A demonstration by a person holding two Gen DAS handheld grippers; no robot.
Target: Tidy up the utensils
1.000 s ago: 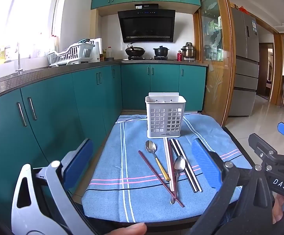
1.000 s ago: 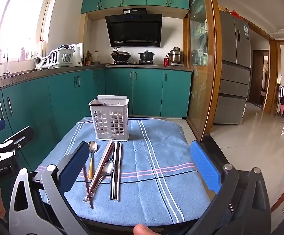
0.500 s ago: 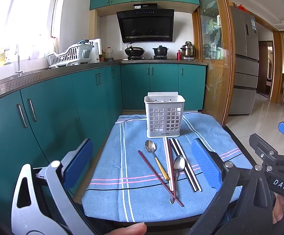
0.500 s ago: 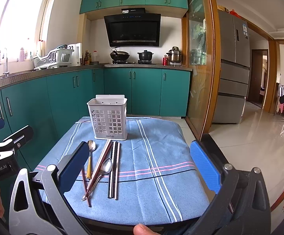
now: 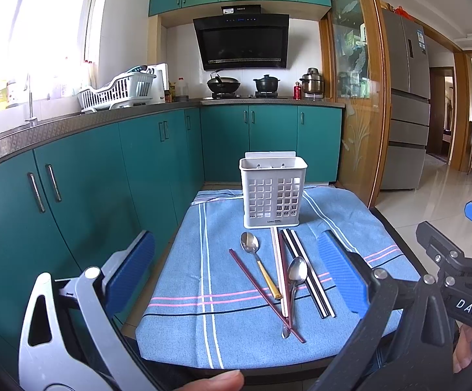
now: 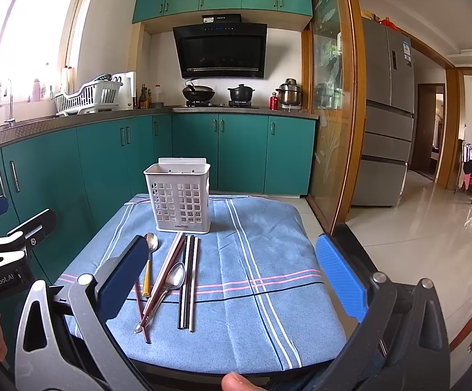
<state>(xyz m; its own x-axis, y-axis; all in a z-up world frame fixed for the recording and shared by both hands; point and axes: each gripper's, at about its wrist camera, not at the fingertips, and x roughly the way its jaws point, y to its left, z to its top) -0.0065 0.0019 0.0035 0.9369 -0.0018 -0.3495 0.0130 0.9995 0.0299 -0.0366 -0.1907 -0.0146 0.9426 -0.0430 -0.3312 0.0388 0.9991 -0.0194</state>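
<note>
A white perforated utensil caddy (image 5: pixel 273 192) (image 6: pixel 178 200) stands upright at the far side of a blue striped cloth (image 5: pixel 177 296) (image 6: pixel 262 293). In front of it lie a gold-handled spoon (image 5: pixel 259 262) (image 6: pixel 149 260), a silver spoon (image 5: pixel 296 277) (image 6: pixel 171 282), a dark red chopstick (image 5: pixel 255 282), pale chopsticks (image 5: pixel 277 260) (image 6: pixel 171 257) and a black-and-white pair (image 5: pixel 307 275) (image 6: pixel 188 280). My left gripper (image 5: pixel 236 257) hovers open before the near edge, holding nothing. My right gripper (image 6: pixel 232 270) is open beside it, also holding nothing.
Teal cabinets (image 5: pixel 83 195) run along the left and back under a counter with a white dish rack (image 5: pixel 118 93). A wood-framed glass partition (image 5: pixel 356 114) stands at the right, with tiled floor (image 6: pixel 431 228) beyond. A person's thumb (image 5: pixel 213 381) shows at the bottom.
Both views have barely shifted; the right one drifted slightly. The utensils and caddy lie as before, and both grippers stay open.
</note>
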